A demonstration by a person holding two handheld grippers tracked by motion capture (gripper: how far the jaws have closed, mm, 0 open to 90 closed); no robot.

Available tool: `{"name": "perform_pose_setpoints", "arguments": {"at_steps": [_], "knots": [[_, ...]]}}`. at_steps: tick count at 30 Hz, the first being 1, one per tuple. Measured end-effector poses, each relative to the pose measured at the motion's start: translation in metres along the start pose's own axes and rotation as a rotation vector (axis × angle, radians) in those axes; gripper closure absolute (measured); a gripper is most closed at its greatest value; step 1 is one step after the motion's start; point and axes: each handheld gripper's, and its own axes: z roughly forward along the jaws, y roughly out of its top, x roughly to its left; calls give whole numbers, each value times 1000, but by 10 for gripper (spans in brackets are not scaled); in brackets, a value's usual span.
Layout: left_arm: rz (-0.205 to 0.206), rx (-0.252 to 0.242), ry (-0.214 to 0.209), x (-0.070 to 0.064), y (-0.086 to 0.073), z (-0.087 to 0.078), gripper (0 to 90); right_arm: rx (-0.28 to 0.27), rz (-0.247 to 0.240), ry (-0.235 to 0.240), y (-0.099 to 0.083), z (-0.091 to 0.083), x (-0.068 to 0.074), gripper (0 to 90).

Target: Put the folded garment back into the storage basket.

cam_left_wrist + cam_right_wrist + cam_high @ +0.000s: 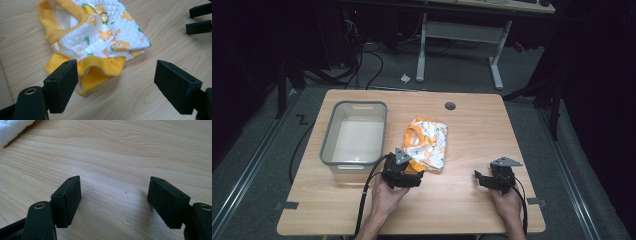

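A small white quilted garment (428, 142) with orange flowers and yellow trim lies crumpled on the wooden table (462, 200), just right of the bin. In the left gripper view the garment (100, 37) has a small gold bell near its collar, and its yellow hem lies just ahead of the jaws. My left gripper (412, 172) (116, 80) is open at the garment's near edge, nothing between its jaws. My right gripper (478, 177) (113, 197) is open over bare wood to the right, a corner of the garment (12, 127) far off at upper left.
A clear grey plastic bin (354, 135) stands at the table's left, empty. A round cable hole (450, 106) sits near the far edge. In the left gripper view the right gripper's jaw tips (200, 20) show at the upper right. A white desk frame (462, 40) stands behind.
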Motion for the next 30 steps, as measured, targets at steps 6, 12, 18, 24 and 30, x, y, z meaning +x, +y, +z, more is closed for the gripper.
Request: {"name": "perform_pose_setpoints", "arguments": {"at_steps": [6, 12, 18, 24, 30], "knots": [[15, 19, 9, 2, 13, 6, 196, 0, 0, 0, 0, 0, 0, 274], [11, 50, 36, 6, 25, 13, 199, 0, -1, 0, 0, 0, 0, 273], [4, 46, 37, 9, 34, 21, 205, 0, 0, 0, 0, 0, 0, 273], [-13, 82, 72, 16, 43, 32, 205, 0, 0, 0, 0, 0, 0, 274], [-47, 87, 89, 25, 51, 42, 211, -1, -1, 0, 0, 0, 0, 274]]}}
